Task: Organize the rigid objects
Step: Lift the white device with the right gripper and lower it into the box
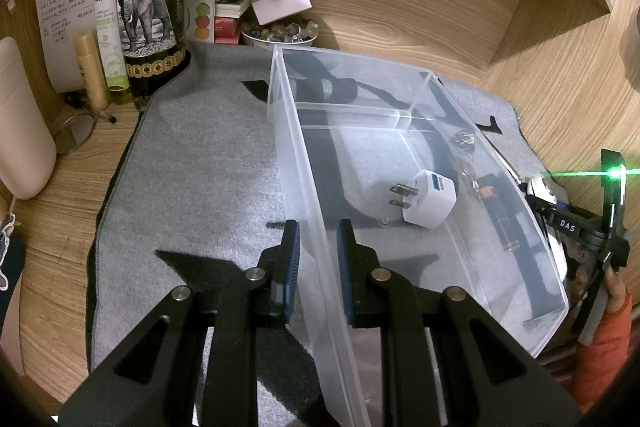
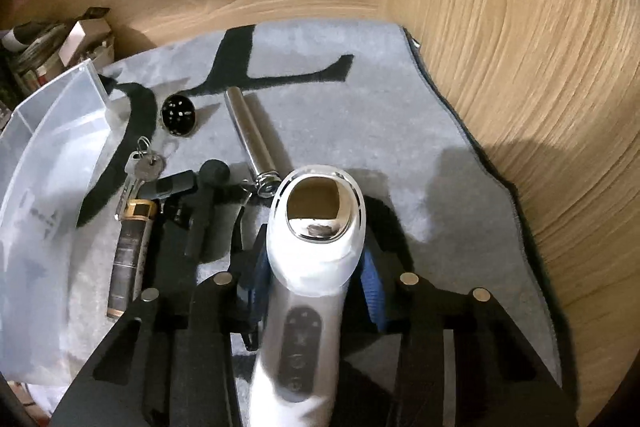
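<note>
The clear plastic bin [image 1: 400, 163] is the biggest piece here, 1 of it, sitting on the grey mat [image 1: 192, 179]; I judge it light, stiff and a little slick, so my left gripper [image 1: 318, 247] straddles its near left wall with the pads set narrow on either side, though I cannot tell if they actually bite. Inside it lies 1 white plug adapter [image 1: 428, 203], toward the right. Next in size is the white handheld device [image 2: 316, 227], 1 only, clamped at its neck in my right gripper [image 2: 316, 287], to the right of the bin; its glossy rounded shell looks slippery and moderately heavy, so the narrow waist below the head seems the safest hold. Left and farther out on the mat I count 1 dark gold-capped cylinder [image 2: 130, 251], 1 steel tube [image 2: 250, 137], 1 bunch of keys [image 2: 140, 167] and 1 small black round disc [image 2: 179, 115], all rigid and best pinched across their middles.
</note>
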Available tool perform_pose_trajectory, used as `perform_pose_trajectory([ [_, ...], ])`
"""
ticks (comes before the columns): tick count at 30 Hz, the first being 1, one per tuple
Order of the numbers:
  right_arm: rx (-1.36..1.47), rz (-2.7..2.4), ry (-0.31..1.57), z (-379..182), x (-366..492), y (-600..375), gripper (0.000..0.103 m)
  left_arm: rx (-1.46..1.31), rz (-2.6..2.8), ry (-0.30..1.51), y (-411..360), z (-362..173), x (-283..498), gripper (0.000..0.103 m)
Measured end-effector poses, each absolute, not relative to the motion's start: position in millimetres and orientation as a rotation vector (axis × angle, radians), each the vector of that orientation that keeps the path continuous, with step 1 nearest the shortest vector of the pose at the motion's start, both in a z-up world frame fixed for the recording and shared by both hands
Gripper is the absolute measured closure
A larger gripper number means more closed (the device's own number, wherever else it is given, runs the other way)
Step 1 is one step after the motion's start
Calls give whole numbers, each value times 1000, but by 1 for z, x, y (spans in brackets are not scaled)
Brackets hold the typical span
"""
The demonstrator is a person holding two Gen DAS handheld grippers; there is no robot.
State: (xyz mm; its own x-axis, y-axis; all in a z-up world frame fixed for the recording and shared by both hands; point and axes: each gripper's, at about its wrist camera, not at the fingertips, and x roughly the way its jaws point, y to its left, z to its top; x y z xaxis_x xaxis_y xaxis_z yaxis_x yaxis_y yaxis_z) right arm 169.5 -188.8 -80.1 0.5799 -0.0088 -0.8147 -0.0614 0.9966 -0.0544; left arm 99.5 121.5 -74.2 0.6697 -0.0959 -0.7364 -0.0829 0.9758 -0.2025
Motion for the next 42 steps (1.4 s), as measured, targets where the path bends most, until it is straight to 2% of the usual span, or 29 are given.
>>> perform_pose_trajectory([
  [13, -108, 94, 755, -29, 163, -161, 67, -228, -6, 837, 120, -74, 100, 86],
  [28, -160, 327, 532, 42, 156, -83, 67, -227, -8, 835, 121, -74, 100, 86],
  [35, -180, 457, 501, 51, 153, -43, 67, -231, -8, 835, 120, -74, 101, 86],
  [42, -207, 570, 563, 32, 150, -8, 67, -234, -11, 834, 122, -73, 102, 86],
])
